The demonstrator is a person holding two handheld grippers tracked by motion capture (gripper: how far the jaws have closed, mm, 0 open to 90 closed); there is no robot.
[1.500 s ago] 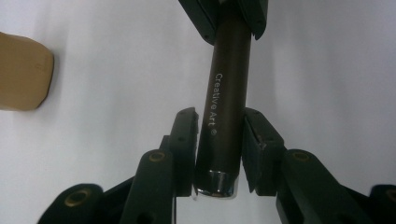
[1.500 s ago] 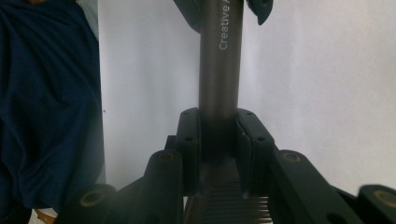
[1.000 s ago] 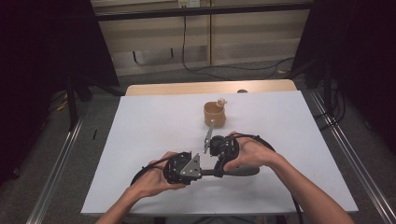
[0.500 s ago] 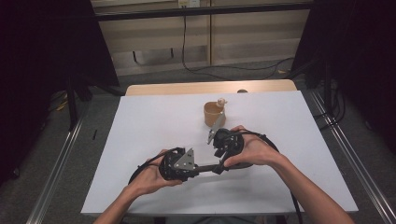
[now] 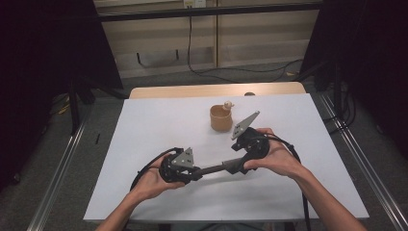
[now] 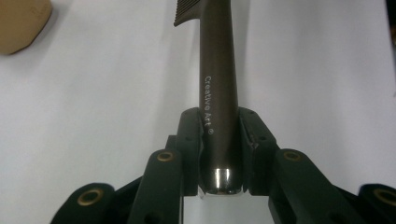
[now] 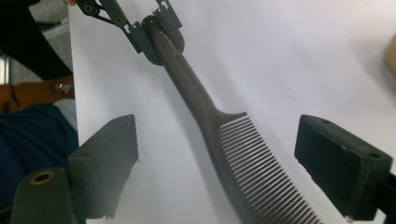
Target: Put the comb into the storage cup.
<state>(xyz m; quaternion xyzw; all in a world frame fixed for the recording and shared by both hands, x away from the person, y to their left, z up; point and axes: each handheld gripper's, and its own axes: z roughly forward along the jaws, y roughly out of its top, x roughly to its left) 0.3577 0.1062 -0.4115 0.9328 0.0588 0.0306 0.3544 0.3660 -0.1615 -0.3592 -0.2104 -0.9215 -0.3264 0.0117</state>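
A dark brown comb (image 5: 212, 169) lies level just above the white table (image 5: 144, 125). My left gripper (image 5: 193, 173) is shut on the end of the comb handle (image 6: 218, 93), with its pads (image 6: 190, 140) pressing on both sides. In the right gripper view the left gripper (image 7: 156, 35) holds the far end of the comb (image 7: 233, 149). My right gripper (image 5: 236, 166) has just been opening. Its jaws now stand wide on either side of the comb's teeth, and its pads (image 7: 109, 158) do not touch them.
A tan cup (image 5: 220, 118) with a small figure on its rim stands on the table just beyond the right hand, and its corner (image 6: 21, 18) shows in the left gripper view. Metal rails (image 5: 62, 163) run along both sides of the table. Cables trail from both grippers.
The right hand has drawn away from the left hand, to the right and a little up, uncovering the comb handle between them. The left hand has stayed close to where it was.
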